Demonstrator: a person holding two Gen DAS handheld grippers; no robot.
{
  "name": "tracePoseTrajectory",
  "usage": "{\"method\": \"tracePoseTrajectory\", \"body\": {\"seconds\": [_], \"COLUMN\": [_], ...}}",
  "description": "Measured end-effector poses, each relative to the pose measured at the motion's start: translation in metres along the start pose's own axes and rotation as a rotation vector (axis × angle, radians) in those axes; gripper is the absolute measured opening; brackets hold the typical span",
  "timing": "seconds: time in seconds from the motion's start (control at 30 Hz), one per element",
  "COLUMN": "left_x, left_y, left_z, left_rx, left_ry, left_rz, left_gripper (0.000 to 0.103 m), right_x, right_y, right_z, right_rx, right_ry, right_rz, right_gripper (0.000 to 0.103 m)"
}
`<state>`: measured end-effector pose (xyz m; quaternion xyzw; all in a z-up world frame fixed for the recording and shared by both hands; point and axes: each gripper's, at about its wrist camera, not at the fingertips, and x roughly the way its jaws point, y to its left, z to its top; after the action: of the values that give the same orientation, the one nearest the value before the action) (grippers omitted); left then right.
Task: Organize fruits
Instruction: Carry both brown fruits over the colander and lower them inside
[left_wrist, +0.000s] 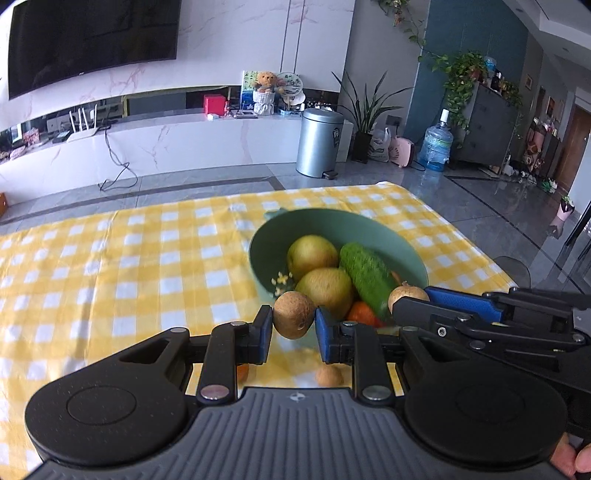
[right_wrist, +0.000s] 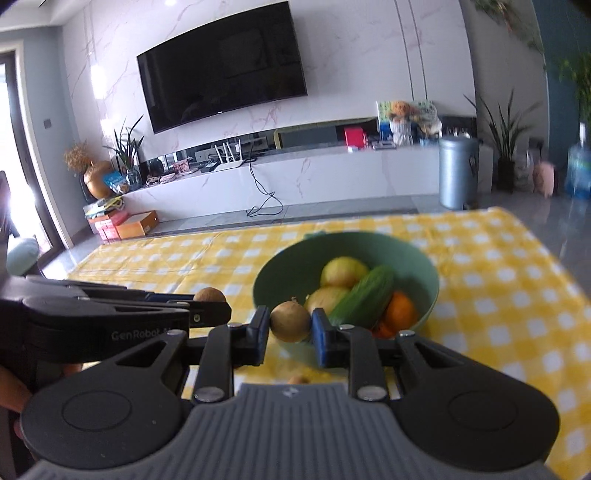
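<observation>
Two small brown fruits are in the air at once, one in each gripper, both held just short of the green bowl. Furthest left, the left gripper is clenched on a round brown fruit, pinched at its widest part between the blue pads, which probably keeps so smooth a ball from squirting out. Right of it, the right gripper clamps a second brown fruit in the same way (this one has a little stem nub on top). Both hover above the yellow checked tablecloth near the bowl's near rim, so the next step looks like a short reach forward and a release. Inside the bowl lie two yellow-green pears, with a cucumber leaning across them and an orange tucked at the right. One more small brown fruit sits on the cloth beneath the grippers, not yet collected.
</observation>
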<state>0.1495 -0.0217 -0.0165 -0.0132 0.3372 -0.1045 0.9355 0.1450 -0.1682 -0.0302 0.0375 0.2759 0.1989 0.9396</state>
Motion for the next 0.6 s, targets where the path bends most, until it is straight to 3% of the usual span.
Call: {"method": "tracePoseTrajectory", "body": {"seconds": [0.37, 0.6], "left_x": [0.031, 0.053], "left_y": [-0.006, -0.008], "left_z": [0.031, 0.034], "left_rx": [0.048, 0.156], "left_ry": [0.034, 0.086], "left_rz": [0.069, 0.091], "left_gripper": [0.027, 0.027], "right_x": [0.030, 0.057], "right_y": [-0.003, -0.002], "right_z": [0.032, 0.036], "right_rx": [-0.158, -0.248], "right_ry": [0.021, 0.082], "right_rz": [-0.045, -0.051], "right_gripper": [0.021, 0.021]}}
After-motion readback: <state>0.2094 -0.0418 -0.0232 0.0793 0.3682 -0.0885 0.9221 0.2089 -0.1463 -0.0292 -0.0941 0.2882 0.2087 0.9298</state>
